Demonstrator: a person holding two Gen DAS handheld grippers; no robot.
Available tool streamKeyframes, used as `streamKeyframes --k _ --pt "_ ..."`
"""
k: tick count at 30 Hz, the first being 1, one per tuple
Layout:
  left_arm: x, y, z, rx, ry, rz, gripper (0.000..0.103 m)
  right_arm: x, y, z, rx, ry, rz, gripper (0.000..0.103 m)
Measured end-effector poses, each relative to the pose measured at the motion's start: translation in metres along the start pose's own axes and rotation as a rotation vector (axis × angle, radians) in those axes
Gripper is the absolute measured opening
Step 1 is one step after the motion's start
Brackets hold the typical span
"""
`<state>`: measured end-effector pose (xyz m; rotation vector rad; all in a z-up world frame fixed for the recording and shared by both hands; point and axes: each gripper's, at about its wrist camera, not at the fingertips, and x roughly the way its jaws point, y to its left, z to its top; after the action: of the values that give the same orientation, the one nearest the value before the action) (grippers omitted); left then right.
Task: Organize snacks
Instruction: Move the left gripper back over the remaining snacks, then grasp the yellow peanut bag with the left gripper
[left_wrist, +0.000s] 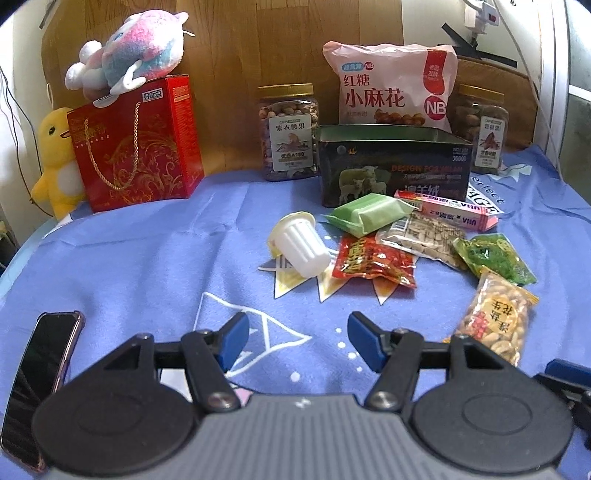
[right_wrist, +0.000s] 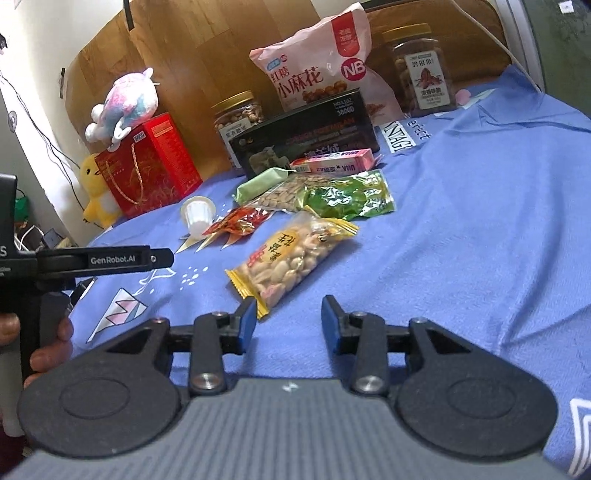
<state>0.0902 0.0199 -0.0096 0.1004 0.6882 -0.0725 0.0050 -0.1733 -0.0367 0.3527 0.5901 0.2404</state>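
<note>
The peanut bag (right_wrist: 295, 258) lies flat on the blue cloth (right_wrist: 480, 240) just ahead of my right tongs (right_wrist: 288, 321), its long axis running from the near left corner up and away to the right; that near yellow end sits just beside my left blue pad. My right tongs stand half apart with nothing between them. My left tongs (left_wrist: 293, 341) are also half apart and hold nothing, hovering over bare cloth with the peanut bag (left_wrist: 495, 321) off to their right.

Beyond the peanuts the other snacks crowd together: a green pack (right_wrist: 347, 197), a seed pack (right_wrist: 284, 194), a red pack (right_wrist: 236, 221), a white cup (right_wrist: 197, 214) tipped on its side, a green bar (right_wrist: 260, 182) and a pink box (right_wrist: 332, 160). Behind them stands the open dark tin (left_wrist: 391, 170), with the pink bag (left_wrist: 391, 85) leaning behind it and a nut jar (left_wrist: 290, 133) on either side. Far left are a red gift box (left_wrist: 136, 144) and plush toys (left_wrist: 129, 51). A phone (left_wrist: 40, 384) lies near my left tongs.
</note>
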Motion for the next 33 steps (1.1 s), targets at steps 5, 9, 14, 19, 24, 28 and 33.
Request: streamKeyframes --k 5,9,14,19,24,28,33 --pt "0.005 -0.007 0.000 0.018 0.004 0.015 0.062 0.000 -0.004 -0.001 -0.004 -0.019 -0.003 0.042" --pt "0.010 -0.012 0.001 0.029 0.013 0.024 0.063 0.000 -0.009 0.000 -0.001 -0.033 0.001 0.042" --pt "0.017 -0.019 0.003 0.048 0.023 0.040 0.064 0.000 -0.013 0.000 0.002 -0.050 0.006 0.042" --pt "0.021 -0.026 0.003 0.064 0.024 0.056 0.068 -0.001 -0.021 0.001 0.025 -0.063 0.023 0.042" --pt "0.025 -0.029 0.004 0.074 0.031 0.067 0.068 0.000 -0.026 0.002 0.039 -0.072 0.038 0.042" --pt "0.027 -0.030 0.005 0.073 0.035 0.058 0.068 0.000 -0.029 0.002 0.043 -0.076 0.048 0.042" --pt "0.022 -0.019 0.007 -0.013 0.035 -0.058 0.068 0.000 -0.033 0.003 0.059 -0.079 0.063 0.042"
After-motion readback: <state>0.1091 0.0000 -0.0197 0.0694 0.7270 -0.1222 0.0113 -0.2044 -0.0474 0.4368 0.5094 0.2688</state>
